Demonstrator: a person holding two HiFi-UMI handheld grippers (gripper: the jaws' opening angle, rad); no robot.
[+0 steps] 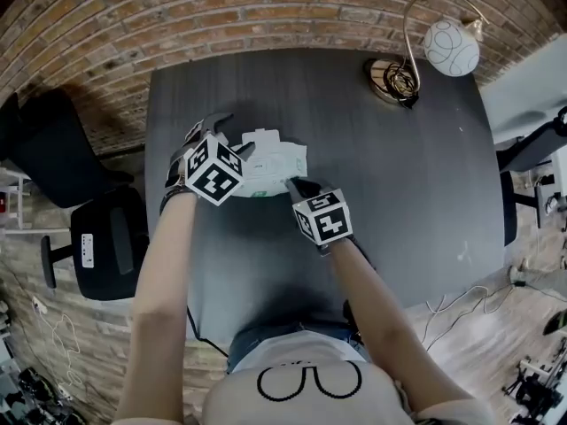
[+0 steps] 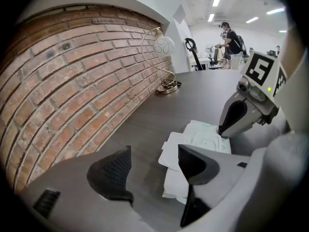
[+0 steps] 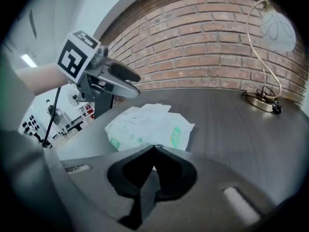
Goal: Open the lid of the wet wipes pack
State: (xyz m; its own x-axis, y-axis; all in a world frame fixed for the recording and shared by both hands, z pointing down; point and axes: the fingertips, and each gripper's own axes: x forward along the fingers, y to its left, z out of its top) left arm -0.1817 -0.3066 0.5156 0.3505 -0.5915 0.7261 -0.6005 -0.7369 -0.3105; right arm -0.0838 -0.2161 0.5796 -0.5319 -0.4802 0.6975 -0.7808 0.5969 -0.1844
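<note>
Two handheld grippers at a white wet wipes pack [image 1: 273,165], which lies flat on the dark grey table [image 1: 407,202], left of centre in the head view. Left gripper [image 2: 153,170] has its jaws spread wide with nothing between the pads, only bare table; the pack sits just past its right jaw, not touched by it. Right gripper [image 3: 154,149] has its jaws pressed together, tips down on the pack's near edge at lower centre of the right gripper view; cannot tell if any wrapper is pinched. In the left gripper view the same tip rests on the pack's top at right of frame. White lid [image 1: 263,137] sticks out beyond the pack's upper edge in the head view and looks flipped open, lying roughly flat. Green print shows on the pack's side. Both forearms reach in from the bottom of the head view. Lamp [image 1: 450,47] with a round white shade and curved gold stem stands at upper right of the table. Brick wall [image 1: 177,16] runs along the top, black chair [image 1: 97,237] at left.
</note>
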